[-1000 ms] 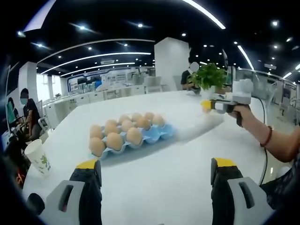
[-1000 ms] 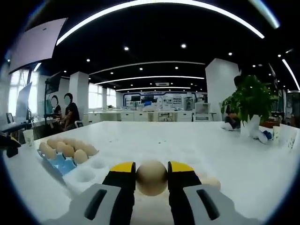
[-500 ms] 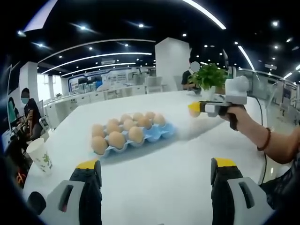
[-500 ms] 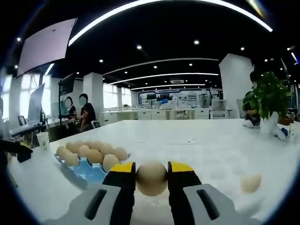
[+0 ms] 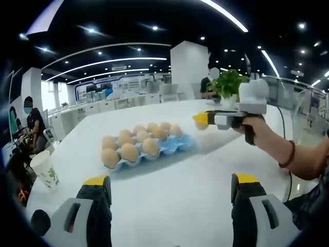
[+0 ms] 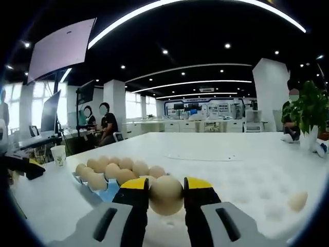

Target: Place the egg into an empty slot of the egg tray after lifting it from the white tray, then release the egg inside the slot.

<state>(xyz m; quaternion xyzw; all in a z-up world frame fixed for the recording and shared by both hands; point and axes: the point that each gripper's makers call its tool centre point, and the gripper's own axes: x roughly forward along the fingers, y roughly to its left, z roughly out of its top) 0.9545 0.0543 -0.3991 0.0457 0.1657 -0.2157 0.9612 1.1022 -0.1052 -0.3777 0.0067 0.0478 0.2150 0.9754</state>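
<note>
**Egg held in the air beside the blue egg tray**

- Landmark: blue egg tray point(image 5: 146, 149), resting on the white table point(image 5: 175, 195), most slots filled with brown eggs; empty blue slots show at its end nearest the right gripper.
- Right gripper point(image 6: 166, 194): yellow-tipped jaws closed onto the egg point(image 6: 166, 195), one jaw on each side. In the left gripper view this gripper point(image 5: 201, 120) is off the table, just beyond the tray's empty end, gripped by a person's hand point(image 5: 252, 128).
- Egg: tan, clamped between the jaws, above and just short of the egg tray point(image 6: 110, 177). It looks nearly round from behind; which way its long axis runs cannot be told.
- Left gripper point(image 5: 169, 188): jaws spread wide apart, holding nothing, low over the table on the near side of the tray.
- White tray point(image 6: 257, 193): beside the egg tray, with one egg point(image 6: 297, 201) lying in it.
- Paper cup point(image 5: 45, 172): standing well to the tray's far side from the right gripper.
- Potted plant point(image 5: 229, 85): beyond the tray, past the hand.
</note>
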